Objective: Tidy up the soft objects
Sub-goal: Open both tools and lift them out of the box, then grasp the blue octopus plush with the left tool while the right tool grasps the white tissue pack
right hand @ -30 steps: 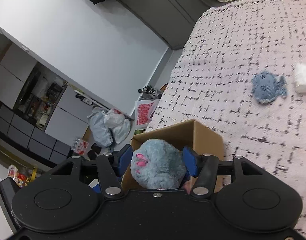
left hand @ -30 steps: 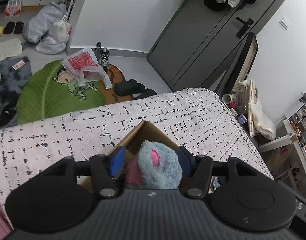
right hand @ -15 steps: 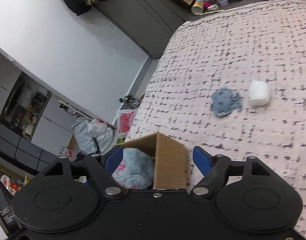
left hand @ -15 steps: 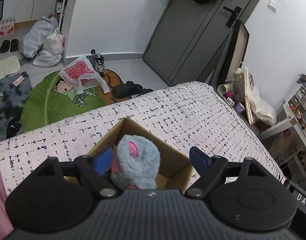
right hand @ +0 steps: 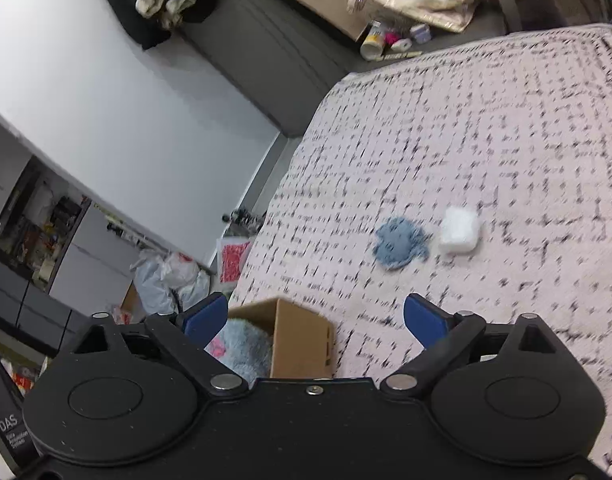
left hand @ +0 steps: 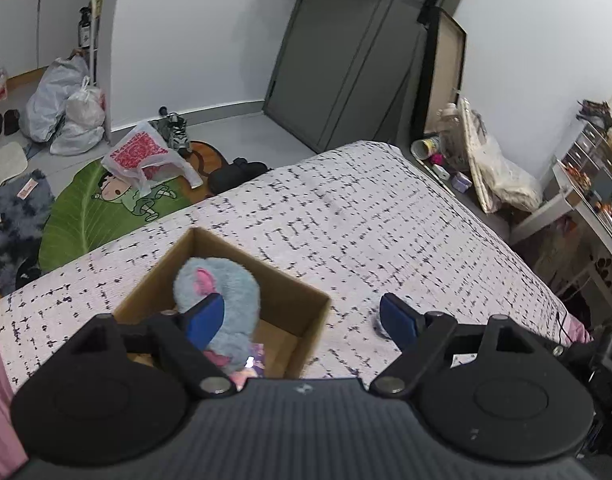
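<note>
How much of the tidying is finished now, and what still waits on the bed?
Done: the fluffy blue plush lies inside the cardboard box. In hand: nothing; the left gripper and right gripper have just been opening, with nothing between their jaws. Left: the small blue plush and the white soft block lie on the bedspread, outside the box.

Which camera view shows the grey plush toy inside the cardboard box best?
The left wrist view: the plush toy lies nearly whole in the open box. The right wrist view shows only a part beside the box wall.
</note>
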The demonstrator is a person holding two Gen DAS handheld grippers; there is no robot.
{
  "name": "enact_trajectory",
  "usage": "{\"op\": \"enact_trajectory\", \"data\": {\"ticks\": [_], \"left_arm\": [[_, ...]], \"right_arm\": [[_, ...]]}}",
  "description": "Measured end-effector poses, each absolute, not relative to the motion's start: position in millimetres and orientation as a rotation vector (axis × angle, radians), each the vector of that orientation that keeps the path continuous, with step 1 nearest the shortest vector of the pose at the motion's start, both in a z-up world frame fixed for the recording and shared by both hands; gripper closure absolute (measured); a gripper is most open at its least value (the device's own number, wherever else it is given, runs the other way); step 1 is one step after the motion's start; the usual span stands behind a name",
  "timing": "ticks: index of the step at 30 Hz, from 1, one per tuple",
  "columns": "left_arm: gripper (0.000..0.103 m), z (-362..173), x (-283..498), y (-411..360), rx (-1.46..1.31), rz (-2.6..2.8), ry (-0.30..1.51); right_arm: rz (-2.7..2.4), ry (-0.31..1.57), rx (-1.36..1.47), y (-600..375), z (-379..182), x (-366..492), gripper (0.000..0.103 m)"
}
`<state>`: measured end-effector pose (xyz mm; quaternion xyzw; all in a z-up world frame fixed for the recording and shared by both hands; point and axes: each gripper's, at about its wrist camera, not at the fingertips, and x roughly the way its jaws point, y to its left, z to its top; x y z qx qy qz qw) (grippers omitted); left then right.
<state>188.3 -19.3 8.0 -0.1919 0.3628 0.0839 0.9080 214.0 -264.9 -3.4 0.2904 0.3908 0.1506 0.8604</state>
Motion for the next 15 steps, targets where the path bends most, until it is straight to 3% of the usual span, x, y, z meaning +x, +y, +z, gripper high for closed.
{"op": "enact_trajectory", "data": {"ticks": [15], "left_arm": [[0.019, 15, 213, -86, -0.295, 0.126, 0.804]], "right_arm": [[0.240, 0.817, 0.621, -330, -10, 225, 0.000]]}}
